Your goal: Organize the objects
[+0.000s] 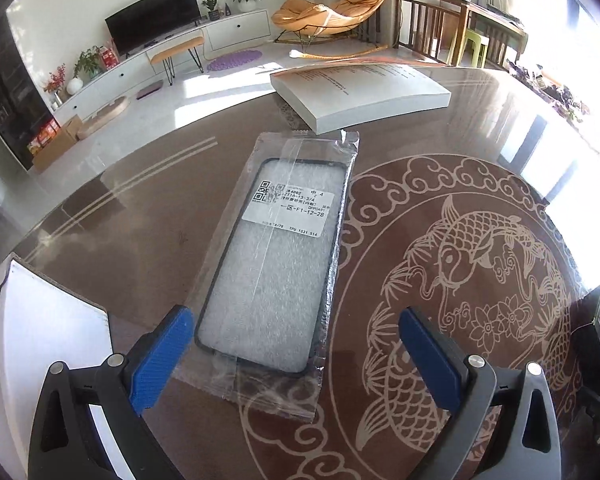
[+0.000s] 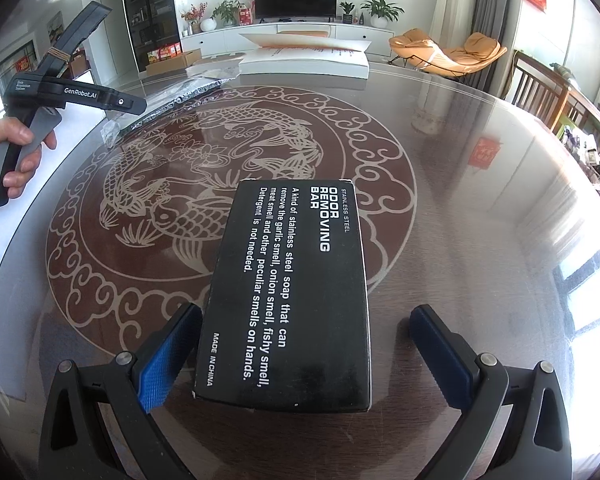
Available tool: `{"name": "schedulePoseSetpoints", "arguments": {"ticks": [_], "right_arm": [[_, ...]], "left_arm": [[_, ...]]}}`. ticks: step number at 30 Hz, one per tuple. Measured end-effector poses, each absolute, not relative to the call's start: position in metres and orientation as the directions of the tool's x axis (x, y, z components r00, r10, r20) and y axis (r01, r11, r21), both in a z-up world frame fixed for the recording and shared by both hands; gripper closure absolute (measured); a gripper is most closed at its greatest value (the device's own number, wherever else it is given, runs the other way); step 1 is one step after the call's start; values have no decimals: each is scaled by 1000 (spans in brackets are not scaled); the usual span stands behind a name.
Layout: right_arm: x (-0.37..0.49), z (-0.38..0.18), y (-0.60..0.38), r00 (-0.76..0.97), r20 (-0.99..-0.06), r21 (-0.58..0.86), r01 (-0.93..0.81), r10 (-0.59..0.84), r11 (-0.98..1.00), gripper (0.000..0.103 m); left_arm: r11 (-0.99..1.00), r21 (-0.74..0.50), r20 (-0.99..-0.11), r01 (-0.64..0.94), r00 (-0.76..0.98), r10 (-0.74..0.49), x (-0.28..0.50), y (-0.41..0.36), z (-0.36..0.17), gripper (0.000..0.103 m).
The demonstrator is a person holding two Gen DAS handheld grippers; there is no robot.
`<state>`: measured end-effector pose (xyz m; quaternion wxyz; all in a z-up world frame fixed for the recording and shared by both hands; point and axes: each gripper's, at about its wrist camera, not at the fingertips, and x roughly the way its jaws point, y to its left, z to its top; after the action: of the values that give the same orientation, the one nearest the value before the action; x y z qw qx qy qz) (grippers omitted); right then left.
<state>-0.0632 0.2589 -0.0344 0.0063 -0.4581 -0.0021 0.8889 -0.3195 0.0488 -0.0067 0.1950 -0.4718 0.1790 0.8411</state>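
Left wrist: left gripper (image 1: 292,344) jaws wide apart, empty, straddling near end of bagged phone case (image 1: 284,248) flat on glass table (image 1: 480,128). Right gripper (image 2: 304,344) gaping, holding nothing, black odor-removing-bar box (image 2: 292,288) lying between fingers; white book (image 2: 304,60) beyond.

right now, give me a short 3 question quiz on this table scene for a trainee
1. True or false: the left tongs are shut on the bagged phone case.
2. The black box between the right tongs is labelled: A) odor removing bar B) phone charger C) tea
3. What lies at the far edge of the table?

Key: 1 false, open with the case lying between the fingers; 2 A; 3 a thick white book.
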Motion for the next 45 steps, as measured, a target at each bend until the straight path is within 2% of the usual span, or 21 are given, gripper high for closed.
{"name": "schedulePoseSetpoints", "arguments": {"ticks": [2,6,11,12,13,14,16,21,27,29,45], "right_arm": [[-63,-34,259,-580,-814,-9,-9,13,-1000,0],[-63,-34,259,-580,-814,-10,-9,13,-1000,0],[-62,-34,259,-581,-814,-10,-5,11,-1000,0],[-62,-34,259,-581,-814,-10,-4,10,-1000,0],[-62,-34,259,-580,-814,-9,-4,10,-1000,0],[-62,-33,259,-580,-814,-9,-4,10,-1000,0],[-62,-33,259,-580,-814,-9,-4,10,-1000,0],[-62,-33,259,-580,-814,-9,-4,10,-1000,0],[-62,-33,259,-580,-814,-9,-4,10,-1000,0],[-62,-33,259,-580,-814,-9,-4,10,-1000,0],[-62,-33,260,-580,-814,-11,-4,11,-1000,0]], "left_arm": [[-874,116,-868,-472,-475,142,-334,46,-13,0],[-898,7,-900,-440,-394,186,-359,40,-35,0],[-918,4,-860,-396,-470,199,-359,36,-37,1],[-919,7,-847,-395,-491,204,-355,36,-37,7],[-919,9,-835,-395,-509,210,-349,37,-35,20],[-924,12,-833,-382,-515,203,-343,37,-34,25],[-942,10,-829,-335,-530,179,-323,35,-35,25],[-980,10,-816,-199,-568,107,-230,28,-38,25],[-986,-1,-823,-167,-559,96,-86,32,-40,24],[-983,9,-831,-185,-548,96,-54,35,-45,0],[-979,3,-832,-203,-543,110,-49,39,-44,0]]}}
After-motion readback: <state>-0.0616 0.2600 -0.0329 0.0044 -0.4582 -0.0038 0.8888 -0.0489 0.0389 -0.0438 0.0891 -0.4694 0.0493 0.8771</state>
